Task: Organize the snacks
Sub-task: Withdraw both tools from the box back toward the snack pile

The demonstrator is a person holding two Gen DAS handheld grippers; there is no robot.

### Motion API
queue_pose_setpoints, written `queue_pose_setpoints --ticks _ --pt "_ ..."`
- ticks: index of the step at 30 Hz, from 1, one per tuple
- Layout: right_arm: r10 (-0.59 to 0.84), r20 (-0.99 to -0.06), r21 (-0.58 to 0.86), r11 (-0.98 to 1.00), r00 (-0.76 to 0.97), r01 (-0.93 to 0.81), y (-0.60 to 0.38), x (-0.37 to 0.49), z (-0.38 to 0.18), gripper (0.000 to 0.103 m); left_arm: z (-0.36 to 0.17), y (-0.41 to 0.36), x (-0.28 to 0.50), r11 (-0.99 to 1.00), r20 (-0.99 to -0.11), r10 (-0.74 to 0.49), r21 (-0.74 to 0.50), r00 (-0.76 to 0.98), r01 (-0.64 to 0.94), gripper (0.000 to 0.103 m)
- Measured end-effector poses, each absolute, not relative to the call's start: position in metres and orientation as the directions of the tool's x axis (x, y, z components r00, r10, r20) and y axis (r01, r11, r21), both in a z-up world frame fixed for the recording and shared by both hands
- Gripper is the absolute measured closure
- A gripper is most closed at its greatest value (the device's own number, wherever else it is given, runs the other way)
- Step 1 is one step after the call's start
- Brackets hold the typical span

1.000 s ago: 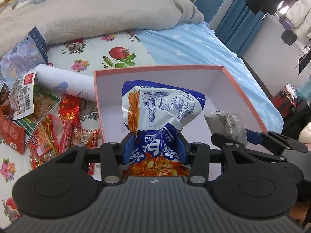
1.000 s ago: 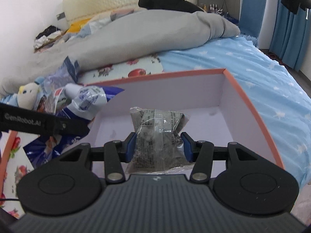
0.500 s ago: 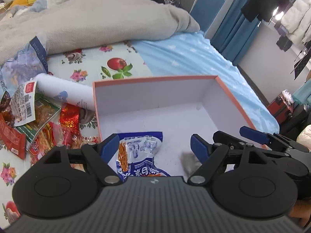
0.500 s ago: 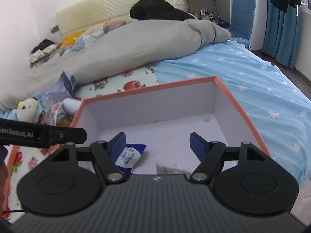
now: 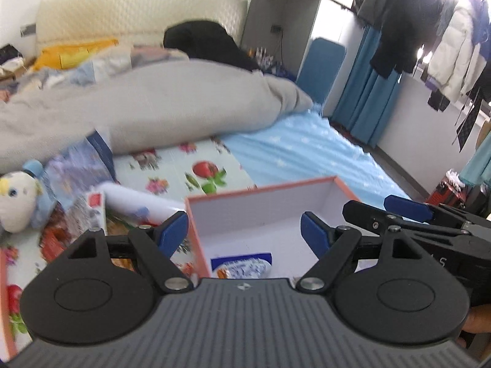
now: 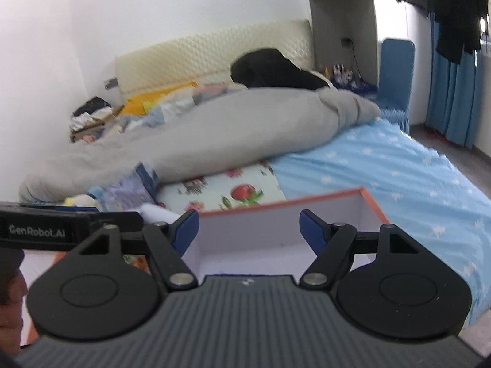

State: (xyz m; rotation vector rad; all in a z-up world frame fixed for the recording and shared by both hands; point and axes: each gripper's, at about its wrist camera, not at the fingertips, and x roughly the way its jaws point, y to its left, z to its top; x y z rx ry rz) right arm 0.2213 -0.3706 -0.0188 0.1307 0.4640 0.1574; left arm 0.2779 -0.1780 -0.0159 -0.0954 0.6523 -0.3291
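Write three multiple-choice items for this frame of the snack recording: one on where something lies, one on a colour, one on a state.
1. Where is the blue-and-white snack packet?
A. On the grey duvet
B. Inside the orange-rimmed box
C. Clamped in the right tool

2. What colour is the inside of the box?
A. White
B. Green
C. Black

3. How does the left tool stand?
A. Shut on a packet
B. Shut on nothing
C. Open, nothing between its pads

Answers:
1 B: in the left wrist view the packet lies on the box floor, just above the tool body.
2 A: the walls and floor are white, and only the rim is orange.
3 C: the blue pads stand wide apart, with only the box showing between them.
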Motion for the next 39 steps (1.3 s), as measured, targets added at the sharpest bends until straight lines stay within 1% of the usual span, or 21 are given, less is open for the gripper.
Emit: queue_pose_setpoints --ticks 5,9,14,22,31,37,39 --pt "0.210 -0.392 0.164 0.974 0.896 -0.157 -0.346 0.204 0.000 0.029 0.003 -0.142 0.251 0.949 -0.545 -0.315 -0.195 0.777 0.247 0.019" --pt "0.242 -0.374 0.181 0.966 0.896 -0.185 -0.323 0.188 0.004 0.029 0.005 -0.112 0.228 0.956 -0.543 -0.290 -0.203 0.788 0.212 0.019" --pt "0.266 -0.378 0.198 0.959 0.887 -0.203 -0.298 0.169 0.001 0.029 -0.001 -0.077 0.200 0.968 -0.552 -0.241 -0.195 0.798 0.158 0.019" --pt "0.298 -0.394 0.220 0.949 0.869 -0.226 -0.274 0.144 -0.012 0.029 -0.020 -0.040 0.162 0.972 -0.587 -0.204 -0.217 0.783 0.091 0.019" --pt "0.281 -0.422 0.200 0.956 0.862 -0.213 -0.258 0.130 -0.031 0.029 -0.041 -0.023 0.148 0.972 -0.615 -0.182 -0.230 0.767 0.046 0.019" --pt "0.264 -0.426 0.188 0.961 0.866 -0.200 -0.245 0.124 -0.047 0.029 -0.057 -0.014 0.147 0.983 -0.624 -0.147 -0.178 0.767 0.044 0.019" --pt "0.258 -0.427 0.186 0.963 0.867 -0.195 -0.241 0.123 -0.052 0.029 -0.064 -0.008 0.150 0.983 -0.631 -0.144 -0.180 0.762 0.037 0.019"
